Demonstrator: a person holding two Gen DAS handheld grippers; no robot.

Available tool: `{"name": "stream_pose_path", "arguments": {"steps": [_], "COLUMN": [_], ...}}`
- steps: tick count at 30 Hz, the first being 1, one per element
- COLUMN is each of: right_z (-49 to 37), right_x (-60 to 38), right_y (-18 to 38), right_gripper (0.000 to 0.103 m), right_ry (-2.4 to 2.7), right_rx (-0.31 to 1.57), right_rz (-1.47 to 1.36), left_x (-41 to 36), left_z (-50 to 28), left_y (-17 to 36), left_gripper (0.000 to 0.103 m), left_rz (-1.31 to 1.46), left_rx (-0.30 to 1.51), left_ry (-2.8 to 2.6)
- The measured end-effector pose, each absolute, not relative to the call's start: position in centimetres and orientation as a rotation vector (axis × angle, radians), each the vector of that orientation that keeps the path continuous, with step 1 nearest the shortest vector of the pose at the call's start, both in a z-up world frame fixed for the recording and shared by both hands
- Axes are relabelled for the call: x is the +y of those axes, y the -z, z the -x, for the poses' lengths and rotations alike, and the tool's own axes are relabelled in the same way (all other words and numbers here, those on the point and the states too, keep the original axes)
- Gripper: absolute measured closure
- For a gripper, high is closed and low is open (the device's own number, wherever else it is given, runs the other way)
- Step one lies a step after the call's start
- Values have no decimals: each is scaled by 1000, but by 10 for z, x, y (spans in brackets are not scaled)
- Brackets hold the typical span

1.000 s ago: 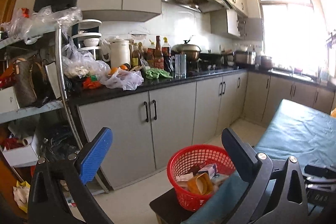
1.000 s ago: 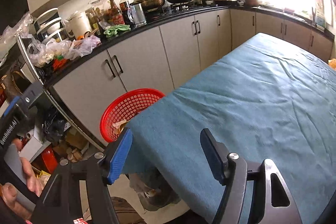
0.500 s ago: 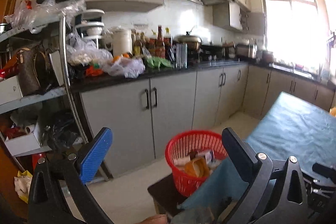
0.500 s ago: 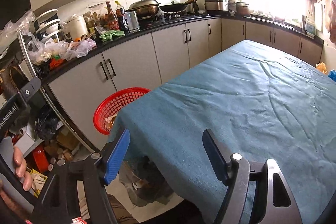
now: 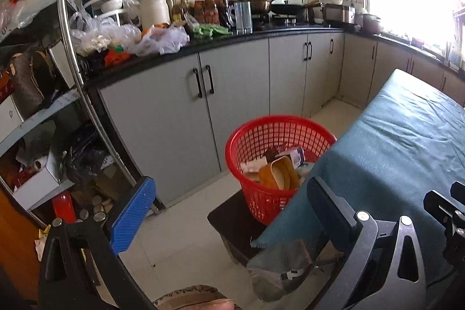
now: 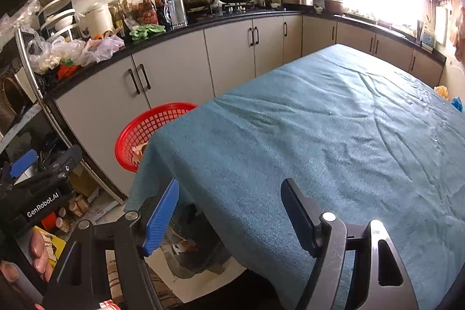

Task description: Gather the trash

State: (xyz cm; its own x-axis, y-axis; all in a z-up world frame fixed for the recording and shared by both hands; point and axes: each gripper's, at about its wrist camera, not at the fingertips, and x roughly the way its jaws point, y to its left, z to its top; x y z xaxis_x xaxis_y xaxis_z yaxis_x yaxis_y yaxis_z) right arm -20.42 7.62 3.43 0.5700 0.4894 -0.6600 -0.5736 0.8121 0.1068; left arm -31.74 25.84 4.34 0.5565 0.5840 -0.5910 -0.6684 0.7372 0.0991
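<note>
A red mesh basket (image 5: 279, 132) stands on a dark stool (image 5: 232, 220) by the table's corner. It holds an orange container, a small carton and other scraps. My left gripper (image 5: 229, 211) hangs open and empty in front of it, pointing down over the floor and the cloth's hanging corner. My right gripper (image 6: 231, 212) is open and empty above the near edge of the teal tablecloth (image 6: 319, 135). From there the basket (image 6: 151, 124) shows half hidden behind the cloth. Small orange (image 6: 441, 90) and blue (image 6: 457, 103) bits lie at the table's far right edge.
Grey cabinets under a black counter (image 5: 261, 34) crowded with bottles, pots and plastic bags run behind the basket. A cluttered metal shelf rack (image 5: 72, 63) stands at the left. A hand (image 6: 37, 252) holds the left gripper's body (image 6: 43, 193). Pale floor lies between cabinets and stool.
My left gripper has sunk and tipped downward, so the basket and stool now show larger and higher in its view. The right gripper has drifted slightly, showing more of the tablecloth.
</note>
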Motion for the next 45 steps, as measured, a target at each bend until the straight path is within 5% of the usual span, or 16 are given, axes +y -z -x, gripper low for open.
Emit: {"name": "stream_pose_path", "arguments": {"steps": [45], "right_z": [213], "right_x": [112], "right_y": [-24], "right_gripper": [25], "right_ry": [-629], "right_rx": [741], "right_rz": [195], "left_x": [284], "left_z": [311], "left_y": [-11], "left_gripper": [0], "left_rz": [227], "left_rx": [761], "left_ry": [-715]}}
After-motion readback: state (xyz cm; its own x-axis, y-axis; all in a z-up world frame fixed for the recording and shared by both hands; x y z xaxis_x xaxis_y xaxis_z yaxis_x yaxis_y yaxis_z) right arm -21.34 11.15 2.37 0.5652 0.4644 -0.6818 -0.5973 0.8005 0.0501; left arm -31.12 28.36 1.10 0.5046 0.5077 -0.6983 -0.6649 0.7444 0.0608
